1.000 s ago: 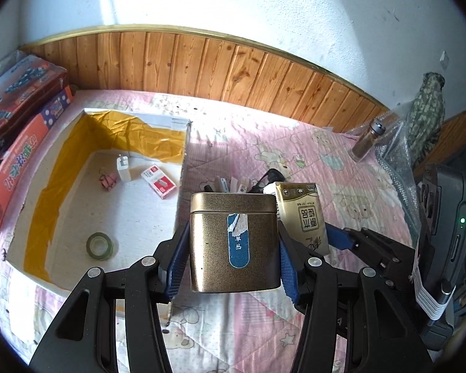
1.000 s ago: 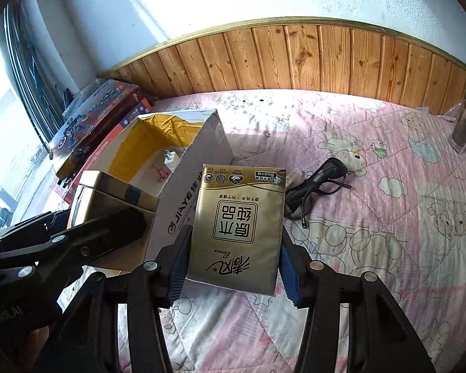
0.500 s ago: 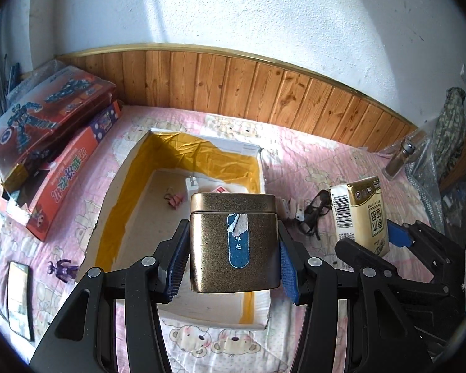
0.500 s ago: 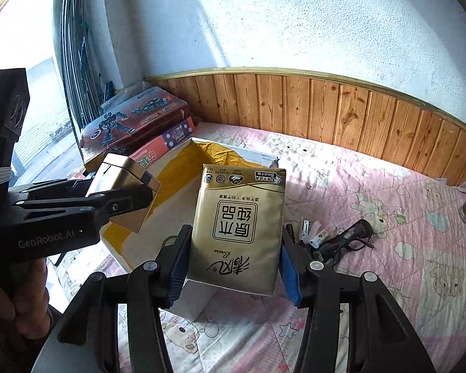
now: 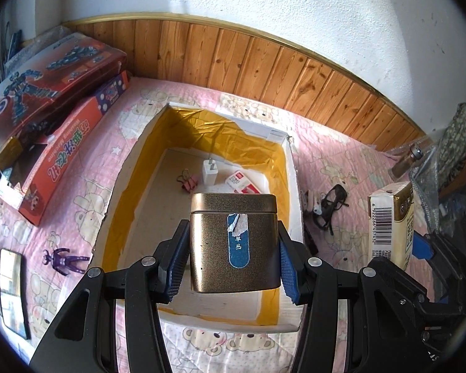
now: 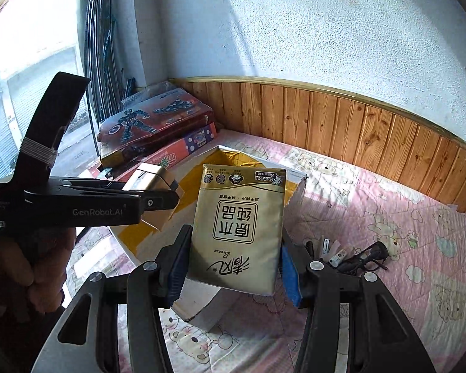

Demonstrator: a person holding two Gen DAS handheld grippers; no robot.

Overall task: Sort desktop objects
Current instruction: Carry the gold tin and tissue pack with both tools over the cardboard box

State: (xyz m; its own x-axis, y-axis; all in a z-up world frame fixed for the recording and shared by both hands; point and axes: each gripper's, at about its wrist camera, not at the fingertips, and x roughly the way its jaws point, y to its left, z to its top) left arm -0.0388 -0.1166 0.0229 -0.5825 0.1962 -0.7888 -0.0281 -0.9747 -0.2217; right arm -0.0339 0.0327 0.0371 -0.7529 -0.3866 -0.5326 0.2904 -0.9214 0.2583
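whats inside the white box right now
In the box: a white charger, pink binder clip and red-white staple box. The held tin hides the floor behind it.

A pink quilted bed was seen bearing an open box, stacked toy boxes, glasses, a purple figure and a mirror.

"GenRobot.AI" on left gripper, "Breeze" on tissue pack

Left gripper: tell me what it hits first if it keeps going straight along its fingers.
The left gripper, clamped on the gold tin, points down into the yellow-lined box. It would probably meet the box's bare floor first, short of the red staple box; depth is unclear.
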